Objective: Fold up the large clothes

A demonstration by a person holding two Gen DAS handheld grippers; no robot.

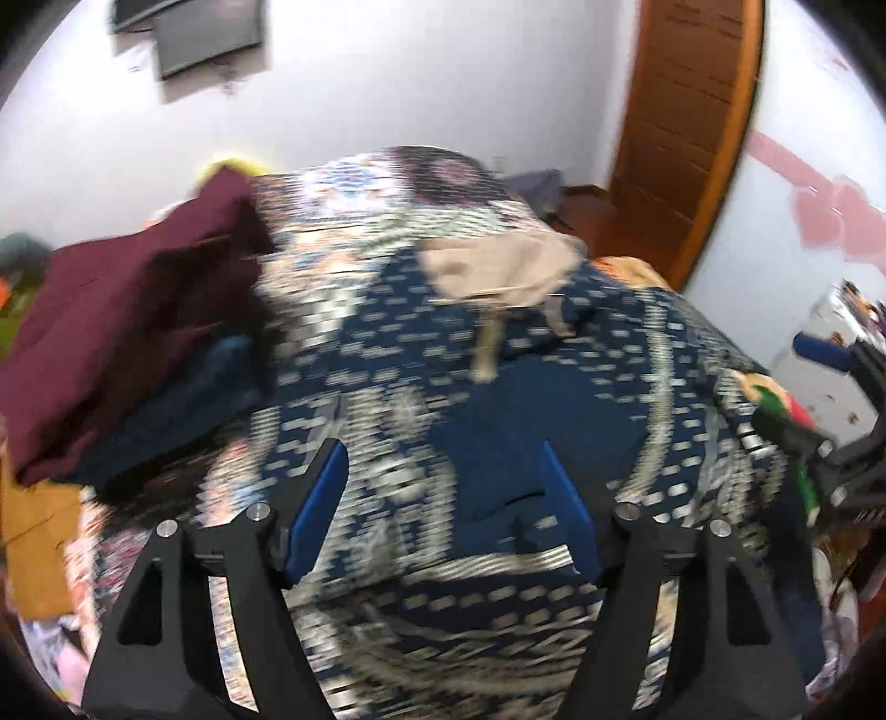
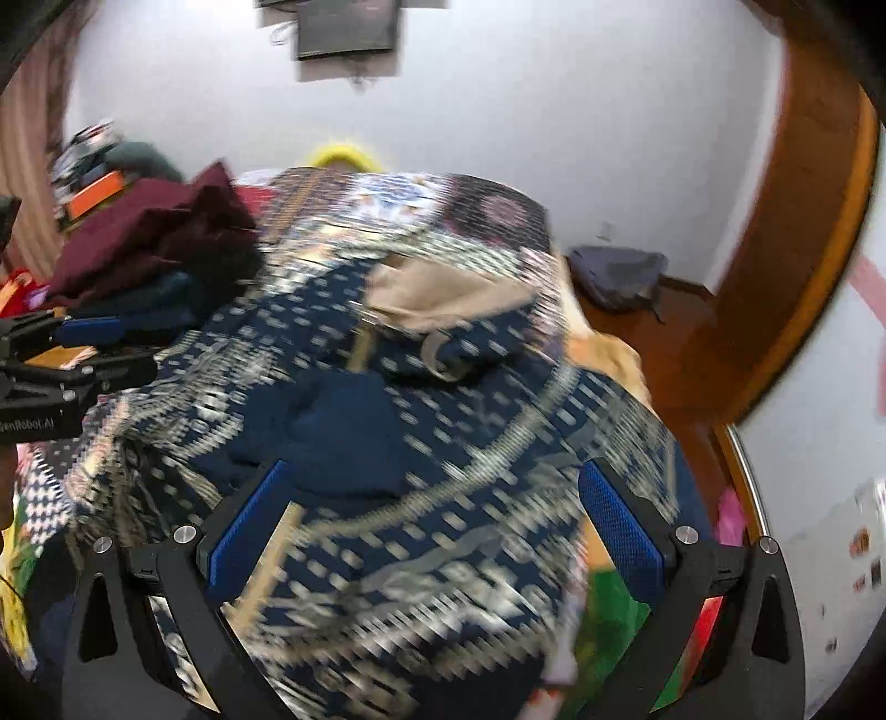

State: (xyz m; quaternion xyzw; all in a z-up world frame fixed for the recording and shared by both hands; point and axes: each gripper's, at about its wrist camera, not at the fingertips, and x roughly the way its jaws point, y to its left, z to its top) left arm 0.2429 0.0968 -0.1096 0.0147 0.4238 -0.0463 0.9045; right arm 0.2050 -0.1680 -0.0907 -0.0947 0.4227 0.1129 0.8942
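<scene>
both grippers, left [image 1: 446, 515] and right [image 2: 432, 531], have jaws spread, holding nothing. the garment [image 1: 498, 399] looks soft and floppy; i would pinch its edge at 6 o'clock.

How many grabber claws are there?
2. The left gripper hangs open over the blue patterned garment; the right gripper hangs open over it too.

A dark screen [image 2: 348, 26] hangs on the white wall [image 2: 526, 127] at the top of the frame. A wooden door frame [image 1: 692, 127] stands at the right.
</scene>
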